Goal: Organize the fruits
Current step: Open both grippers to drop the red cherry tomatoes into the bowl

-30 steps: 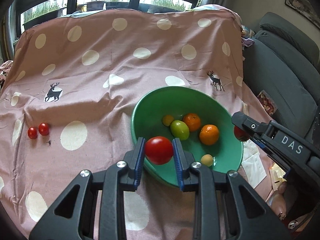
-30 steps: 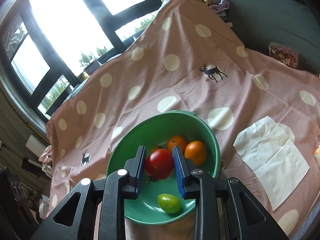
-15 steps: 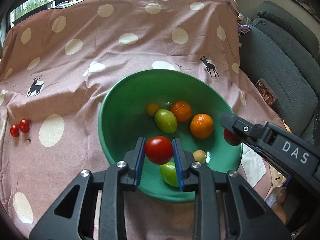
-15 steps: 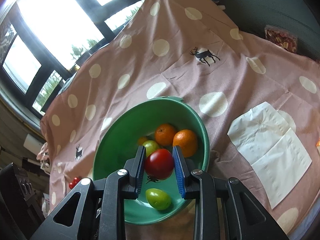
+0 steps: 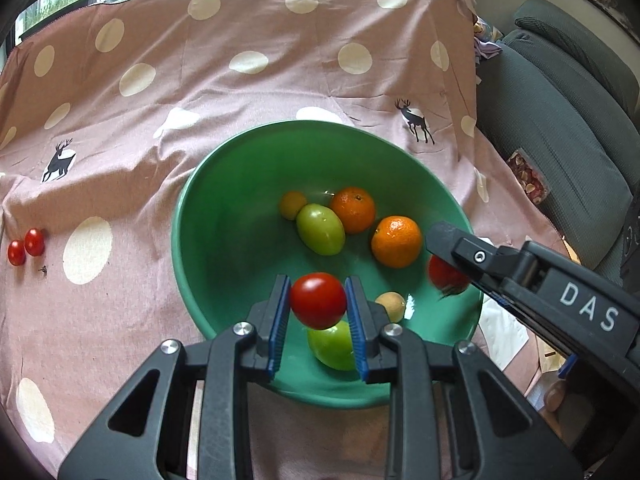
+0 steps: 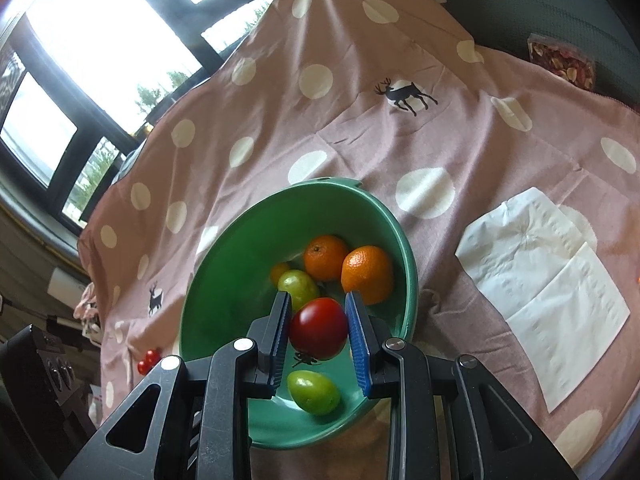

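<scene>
A green bowl sits on the pink dotted cloth; it also shows in the right wrist view. It holds two oranges, two green tomatoes and small yellowish fruits. My left gripper is shut on a red tomato above the bowl's near side. My right gripper is shut on a red tomato above the bowl; it shows in the left wrist view at the bowl's right rim.
Two cherry tomatoes lie on the cloth at far left, also seen in the right wrist view. White paper napkins lie right of the bowl. A grey sofa stands on the right.
Both grippers moved in over the bowl with their red tomatoes. The left one came from the bowl's near rim to over its inside.
</scene>
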